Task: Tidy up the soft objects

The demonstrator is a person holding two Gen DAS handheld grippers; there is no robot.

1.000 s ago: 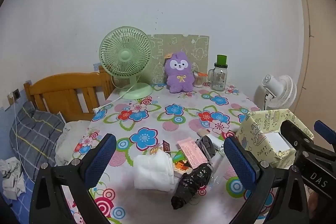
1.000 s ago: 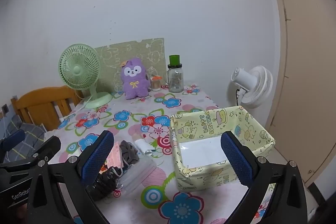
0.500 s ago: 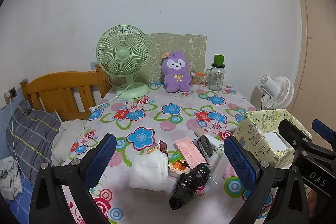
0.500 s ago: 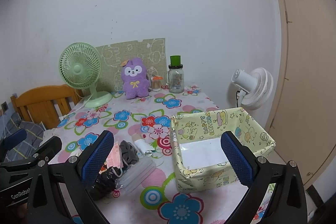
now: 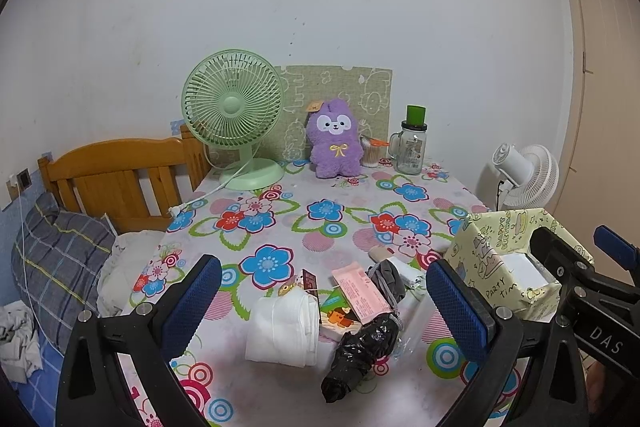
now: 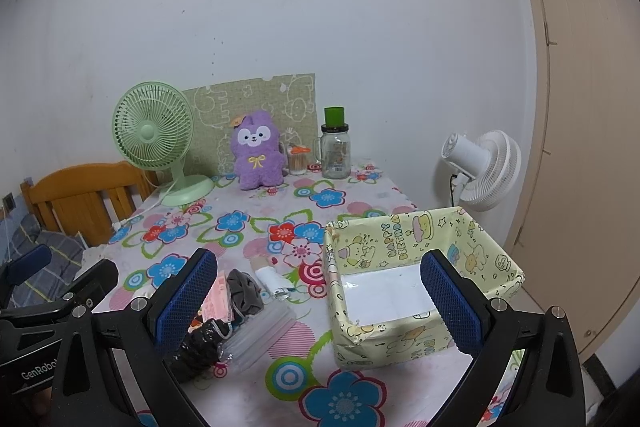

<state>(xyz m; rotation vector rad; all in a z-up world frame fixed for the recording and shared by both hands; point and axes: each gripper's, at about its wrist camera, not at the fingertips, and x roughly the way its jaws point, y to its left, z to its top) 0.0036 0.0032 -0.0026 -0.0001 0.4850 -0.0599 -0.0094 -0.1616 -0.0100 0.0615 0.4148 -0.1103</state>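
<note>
Both my grippers — left [image 5: 322,301], right [image 6: 318,297] — gape wide above the floral table [image 5: 320,227], white folded cloth [image 5: 284,331] near left, yellow box [image 6: 420,291] right.

Soft even indoor light, faint shadows, sharp focus, fisheye bending, dark corners

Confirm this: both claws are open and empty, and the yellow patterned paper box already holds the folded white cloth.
Not quite. The yellow patterned paper box is empty, as the right wrist view shows; the folded white cloth lies on the table. The left claw and right claw are open and empty.
</note>
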